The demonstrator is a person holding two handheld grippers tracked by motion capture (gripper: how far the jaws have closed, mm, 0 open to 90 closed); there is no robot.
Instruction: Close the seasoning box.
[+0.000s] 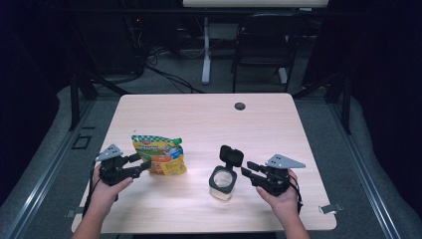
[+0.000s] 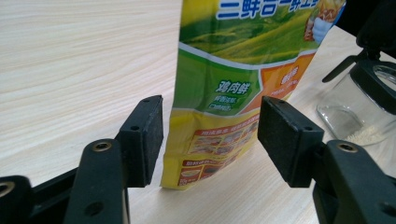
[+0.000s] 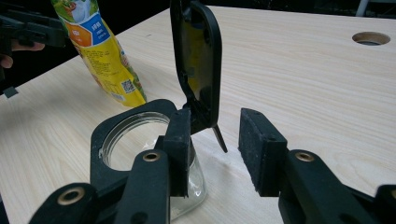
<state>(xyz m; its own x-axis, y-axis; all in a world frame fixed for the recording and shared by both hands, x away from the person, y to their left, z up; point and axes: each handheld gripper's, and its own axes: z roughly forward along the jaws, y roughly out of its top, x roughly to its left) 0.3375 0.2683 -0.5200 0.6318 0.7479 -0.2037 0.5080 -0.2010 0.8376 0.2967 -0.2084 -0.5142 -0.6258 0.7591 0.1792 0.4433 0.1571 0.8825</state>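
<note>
A: Pouch (image 1: 158, 155) first: yellow and green, printed, standing upright on the tabletop (image 1: 199, 114) toward its left edge, nearer the front edge than the back.

B: And the left gripper (image 1: 141, 164)?

A: It sits at the pouch's left side, held in the person's left hand (image 1: 107, 189). In the left gripper view the pouch's lower edge stands between the two black pads (image 2: 144, 137), with a gap showing on each side. The jaws stand wide and press on nothing.

B: What about the jar?

A: The glass jar (image 1: 222, 185) stands right of the pouch, near the middle of the front edge. Its black collar surrounds the mouth, and its hinged black lid (image 1: 231, 156) is flipped up, standing upright at the back of the collar. A little pale powder lies at the bottom, seen in the left gripper view.

B: Is the right gripper (image 1: 250, 173) on it?

A: Just beside it. The right hand (image 1: 281, 196) holds it at the jar's right. In the right gripper view the jaws are partly open; one pad (image 3: 180, 144) lies against the collar near the hinge, the other stands clear over bare wood. I see no grip.

B: Pouch and jar touching?

A: No, they stand apart.
</note>
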